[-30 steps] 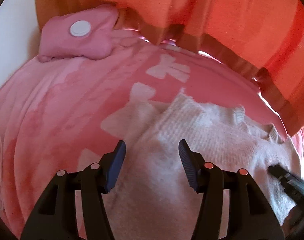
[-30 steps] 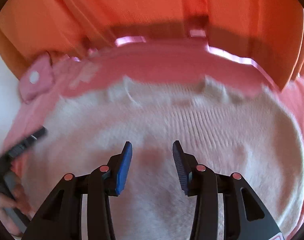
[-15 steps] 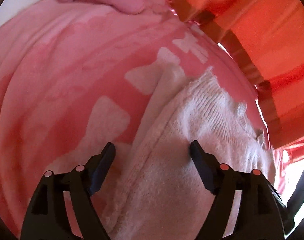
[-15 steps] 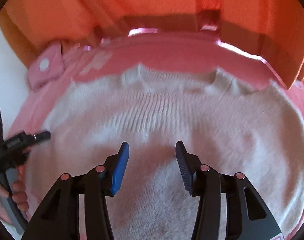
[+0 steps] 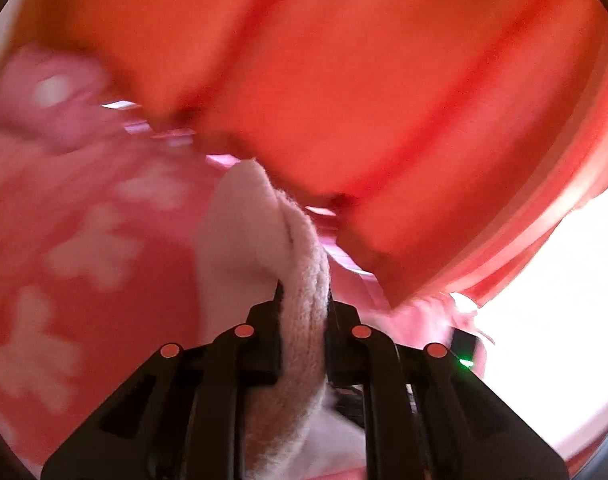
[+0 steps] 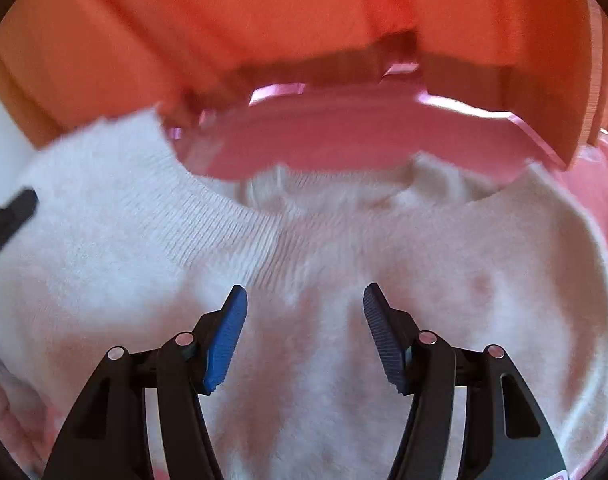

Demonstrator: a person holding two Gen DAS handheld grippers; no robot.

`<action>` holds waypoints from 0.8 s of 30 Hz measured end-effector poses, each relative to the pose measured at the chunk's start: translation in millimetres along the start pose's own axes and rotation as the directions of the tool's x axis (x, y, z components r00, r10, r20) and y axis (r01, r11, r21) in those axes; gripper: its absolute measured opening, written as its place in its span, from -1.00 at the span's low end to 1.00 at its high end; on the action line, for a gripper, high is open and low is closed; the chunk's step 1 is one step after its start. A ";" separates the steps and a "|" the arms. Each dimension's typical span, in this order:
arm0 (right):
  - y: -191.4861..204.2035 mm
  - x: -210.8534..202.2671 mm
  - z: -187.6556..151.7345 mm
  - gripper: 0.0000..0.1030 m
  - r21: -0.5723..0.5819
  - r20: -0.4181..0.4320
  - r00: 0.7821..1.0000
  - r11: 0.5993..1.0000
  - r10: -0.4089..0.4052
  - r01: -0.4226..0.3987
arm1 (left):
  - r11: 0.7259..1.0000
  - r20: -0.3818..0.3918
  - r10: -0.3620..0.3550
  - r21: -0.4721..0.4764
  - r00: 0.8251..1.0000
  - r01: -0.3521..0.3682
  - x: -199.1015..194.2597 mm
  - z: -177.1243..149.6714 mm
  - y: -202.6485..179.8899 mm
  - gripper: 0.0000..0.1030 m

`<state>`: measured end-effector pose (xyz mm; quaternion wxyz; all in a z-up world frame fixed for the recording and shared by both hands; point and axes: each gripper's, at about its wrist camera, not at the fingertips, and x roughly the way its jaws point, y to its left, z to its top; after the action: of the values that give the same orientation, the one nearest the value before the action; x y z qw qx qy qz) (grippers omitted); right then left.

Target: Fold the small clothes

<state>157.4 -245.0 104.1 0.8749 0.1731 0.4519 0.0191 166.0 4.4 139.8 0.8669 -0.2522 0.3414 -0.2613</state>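
Big orange curtain (image 6: 304, 20) fills the whole background, hanging right behind the bed edge. Below it there's a pink blanket (image 5: 63, 320) with pale bow shapes, spread over the surface. The white knit sweater (image 6: 344, 248) lies on that blanket, most of it flat, with its left side lifted up and over toward the middle. A blurry pink plush thing (image 5: 51, 96) sits on the blanket's far left corner. The left gripper (image 5: 304, 312) is clamped tight on the sweater's edge, holding it up. The right gripper (image 6: 306, 320) hovers over the sweater's middle, jaws spread wide, gripping nothing.
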 end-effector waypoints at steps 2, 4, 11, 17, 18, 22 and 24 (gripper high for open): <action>-22.2 -8.3 -0.1 0.16 0.050 0.003 1.000 0.998 -0.023 0.023 | 0.998 -0.072 -0.056 0.035 0.996 0.059 28.1 -11.9 -29.4 -0.70; -57.8 -10.0 -1.5 0.16 0.144 -0.030 0.997 0.987 -0.073 0.077 | 0.992 -0.182 -0.079 0.082 0.980 0.095 70.4 -37.6 -45.8 -0.57; -119.7 -35.4 3.4 0.20 0.339 0.003 0.999 0.940 0.032 -0.031 | 0.982 -0.175 -0.021 0.181 0.984 0.053 39.4 -62.0 -53.0 0.31; -101.7 -21.5 -1.3 0.43 0.324 -0.092 0.965 0.924 0.244 -0.203 | 0.932 -0.077 0.155 0.341 0.985 -0.120 -9.8 -66.3 -47.2 0.52; -98.4 -14.2 -4.3 0.43 0.339 -0.131 0.946 0.910 0.298 -0.239 | 0.926 -0.121 0.172 0.359 0.978 -0.118 -6.5 -77.5 -45.1 0.52; -84.4 -10.9 -7.9 0.43 0.341 -0.151 0.913 0.886 0.380 -0.313 | 0.865 -0.201 0.208 0.495 0.957 -0.084 5.2 -122.4 -52.0 0.52; -76.8 -3.8 -4.7 0.46 0.330 -0.159 0.915 0.893 0.372 -0.306 | 0.822 -0.216 0.237 0.565 0.947 -0.077 13.0 -143.0 -55.3 0.52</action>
<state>141.9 -316.6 79.9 0.7668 0.3764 0.5054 0.1226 55.1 -81.4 76.4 0.8647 0.0754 0.3897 -0.3077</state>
